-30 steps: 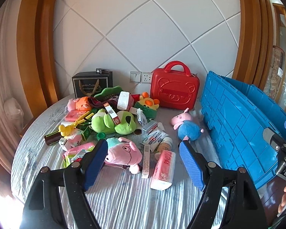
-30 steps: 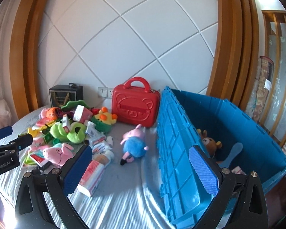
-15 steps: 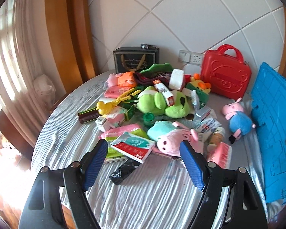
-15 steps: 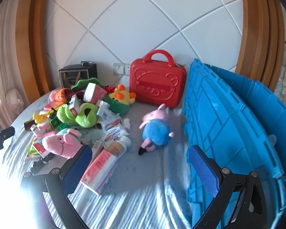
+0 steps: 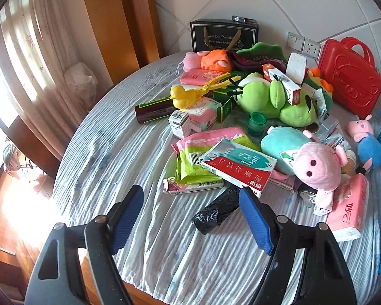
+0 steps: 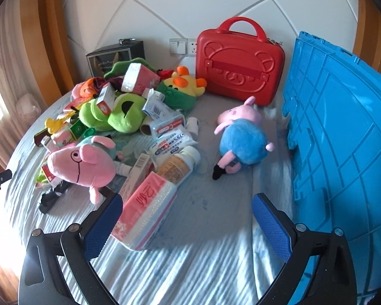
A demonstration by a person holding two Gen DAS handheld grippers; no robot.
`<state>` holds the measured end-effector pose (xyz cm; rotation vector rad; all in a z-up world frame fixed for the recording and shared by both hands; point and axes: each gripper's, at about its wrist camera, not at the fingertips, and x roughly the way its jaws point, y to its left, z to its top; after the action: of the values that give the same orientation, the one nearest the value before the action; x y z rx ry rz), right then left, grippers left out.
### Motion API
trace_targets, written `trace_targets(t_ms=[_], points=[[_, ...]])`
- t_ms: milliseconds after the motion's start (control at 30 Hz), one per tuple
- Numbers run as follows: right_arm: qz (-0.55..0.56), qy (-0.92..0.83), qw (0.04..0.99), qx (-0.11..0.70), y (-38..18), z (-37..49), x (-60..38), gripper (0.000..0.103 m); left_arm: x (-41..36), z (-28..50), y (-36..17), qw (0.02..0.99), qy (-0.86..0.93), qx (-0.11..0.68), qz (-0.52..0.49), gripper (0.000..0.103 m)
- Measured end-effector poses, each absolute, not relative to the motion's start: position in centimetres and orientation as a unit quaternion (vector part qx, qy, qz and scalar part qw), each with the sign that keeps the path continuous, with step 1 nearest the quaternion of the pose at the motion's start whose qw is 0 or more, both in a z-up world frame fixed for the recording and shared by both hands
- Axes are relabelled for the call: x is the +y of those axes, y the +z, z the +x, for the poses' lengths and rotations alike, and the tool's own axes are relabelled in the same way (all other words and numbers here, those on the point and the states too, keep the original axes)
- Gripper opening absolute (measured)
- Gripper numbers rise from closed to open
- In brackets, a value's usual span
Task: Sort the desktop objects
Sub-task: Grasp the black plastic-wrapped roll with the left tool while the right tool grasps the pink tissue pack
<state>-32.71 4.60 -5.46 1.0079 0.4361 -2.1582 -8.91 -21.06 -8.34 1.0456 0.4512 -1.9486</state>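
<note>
A jumbled heap of plush toys [image 5: 315,165] and medicine boxes [image 5: 238,165] covers the table [image 5: 109,152].

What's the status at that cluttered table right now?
Left gripper open, empty. Right gripper open, empty. Pink tissue pack beside its left finger. Blue plastic crate stands right.

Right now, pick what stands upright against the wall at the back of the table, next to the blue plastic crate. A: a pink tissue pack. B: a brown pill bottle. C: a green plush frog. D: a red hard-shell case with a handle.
D: the red hard-shell case stands upright on its edge, handle up, against the wall beside the blue plastic crate.
</note>
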Motion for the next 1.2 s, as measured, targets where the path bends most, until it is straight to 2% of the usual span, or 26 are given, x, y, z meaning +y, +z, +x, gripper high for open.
trace_targets(t_ms=[200, 500, 600, 767, 900, 1033, 1133, 1200], points=[[0.419, -0.826, 0.339, 0.165, -7.2, -30.9, 1.1, 0.103, -23.5, -10.0, -12.8, 0.350, -0.795, 0.168, 0.466, 0.077], [0.482, -0.827, 0.252, 0.144, -10.5, -29.6, 0.6, 0.103, -24.9, -13.6, -18.4, 0.230, -0.814, 0.144, 0.514, 0.077], [0.498, -0.825, 0.232, 0.133, -10.9, -29.5, 1.2, 0.103, -24.8, -14.8, -19.4, 0.204, -0.817, 0.140, 0.521, 0.071], [0.514, -0.819, 0.220, 0.127, -11.2, -29.5, 1.2, 0.103, -24.5, -16.6, -21.2, 0.174, -0.812, 0.153, 0.536, 0.044], [0.525, -0.809, 0.233, 0.125, -12.2, -30.0, 0.0, 0.101, -23.5, -17.1, -20.7, 0.173, -0.816, 0.148, 0.531, 0.039], [0.534, -0.800, 0.247, 0.119, -13.5, -30.9, -1.2, 0.091, -22.4, -17.3, -19.3, 0.176, -0.827, 0.141, 0.515, 0.036], [0.545, -0.791, 0.254, 0.113, -14.7, -31.5, -1.9, 0.089, -22.1, -17.8, -18.5, 0.178, -0.832, 0.140, 0.506, 0.035], [0.555, -0.784, 0.257, 0.107, -15.4, -32.0, -2.2, 0.082, -22.1, -18.3, -18.3, 0.181, -0.832, 0.141, 0.505, 0.035]])
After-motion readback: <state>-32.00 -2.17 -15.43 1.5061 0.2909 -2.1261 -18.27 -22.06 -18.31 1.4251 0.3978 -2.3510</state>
